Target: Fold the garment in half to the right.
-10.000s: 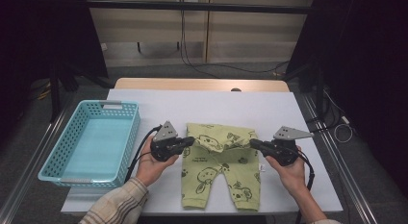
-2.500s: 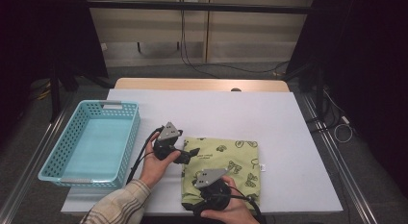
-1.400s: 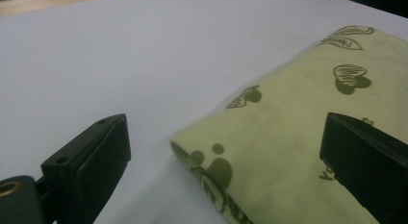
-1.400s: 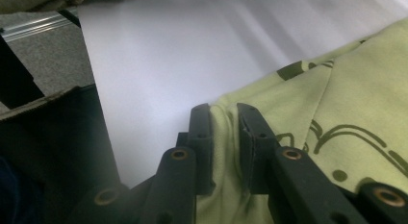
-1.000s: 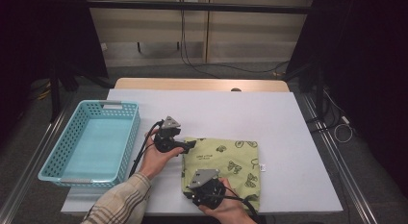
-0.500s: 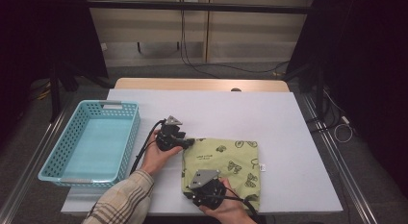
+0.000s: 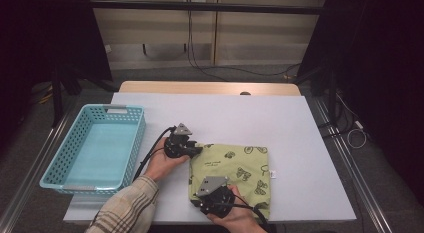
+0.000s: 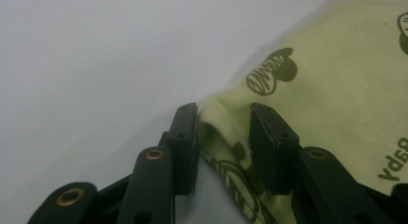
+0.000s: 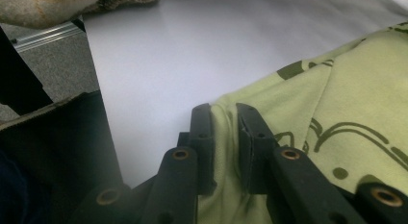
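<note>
The folded trousers point(image 7: 231, 174) lie on the table point(image 7: 300, 123) beside the basket point(image 7: 95, 143); the near-left corner is pinched by the right gripper point(image 9: 222, 119); the left gripper point(image 8: 223, 119), its jaws just closing, straddles the far-left corner, apparently not yet clamped; a firm clamp seems needed next, then a joint lift toward the basket.

The high view looks forward and down on the whole white table point(image 7: 280, 118) from above its near edge. Each gripper view sits very close and low, looking along its own jaws across the tabletop. All three views share the left edge of the folded green cloth point(image 7: 235, 168) point(image 8: 337, 89) point(image 9: 346, 104).
</note>
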